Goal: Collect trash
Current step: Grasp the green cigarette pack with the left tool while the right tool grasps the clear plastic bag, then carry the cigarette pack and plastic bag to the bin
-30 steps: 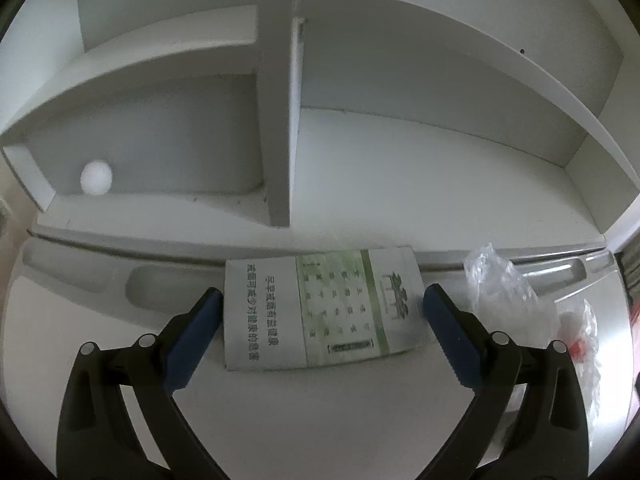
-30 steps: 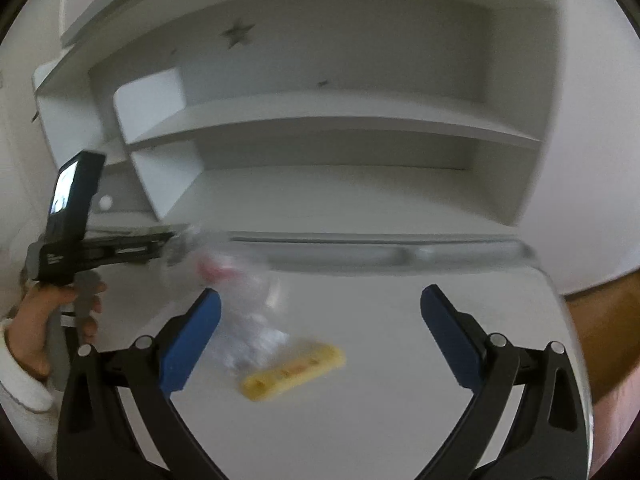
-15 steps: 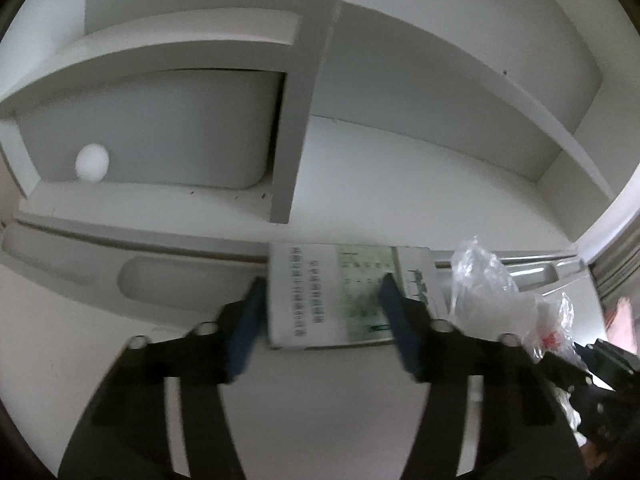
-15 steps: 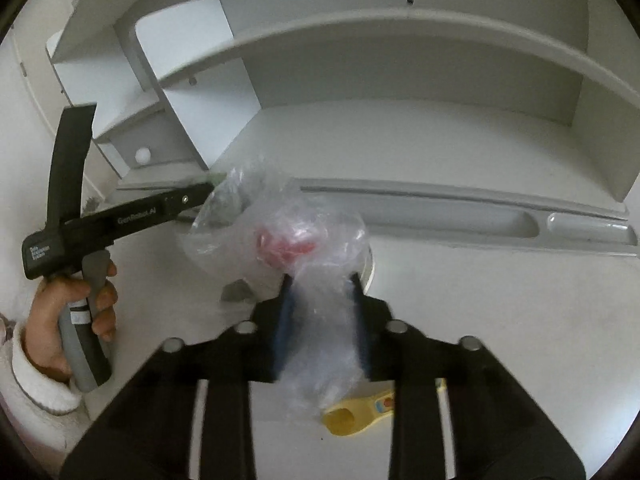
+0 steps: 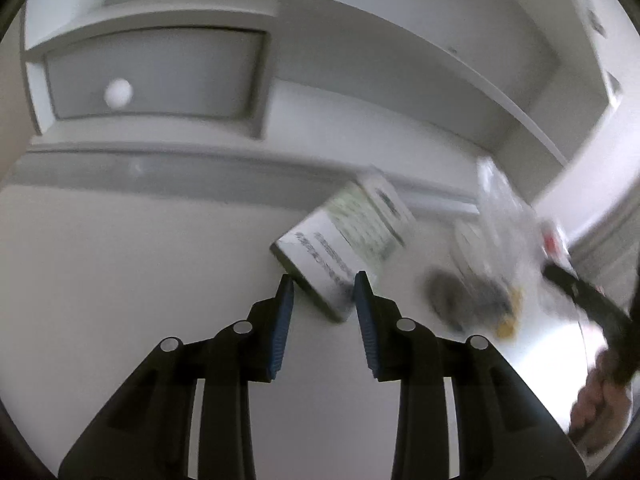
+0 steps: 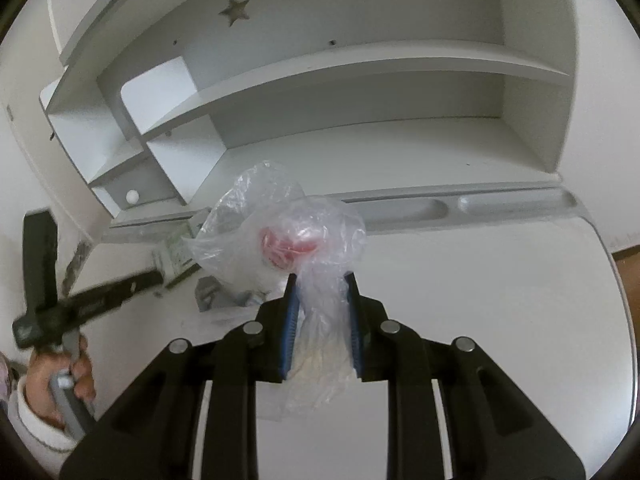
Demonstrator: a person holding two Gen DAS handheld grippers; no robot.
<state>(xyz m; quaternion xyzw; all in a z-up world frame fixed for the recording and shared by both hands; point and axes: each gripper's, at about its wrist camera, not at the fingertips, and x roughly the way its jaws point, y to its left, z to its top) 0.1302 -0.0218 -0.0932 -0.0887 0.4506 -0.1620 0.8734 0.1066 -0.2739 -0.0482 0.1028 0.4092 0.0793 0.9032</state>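
The right gripper (image 6: 320, 280) pinches the gathered neck of a clear plastic bag (image 6: 280, 220) between its blue pads, with the bag ballooning above the tips and something red (image 6: 290, 246) showing inside; the left gripper (image 5: 324, 284) has its jaws drawn close about one corner of a white and green carton (image 5: 344, 240), though the blur hides whether the pads truly bite it or only flank it. The carton lies tilted on the white desk (image 5: 120, 280), near the grey pen tray (image 6: 400, 210) that runs below the shelves.

The step in hand looks to be securing the carton so it can go with the bag — a corner hold is a poor one; a better grip would seat the pads deeper along two flat faces before lifting, since a light box pivots easily about a corner. The bag neck should be held high enough that its mouth can be offered.

Room is generous to the near side and the right of the desk; the shelf upright and the drawer with its white knob (image 5: 118, 93) close off the back left — lift towards the open front, not the shelving.
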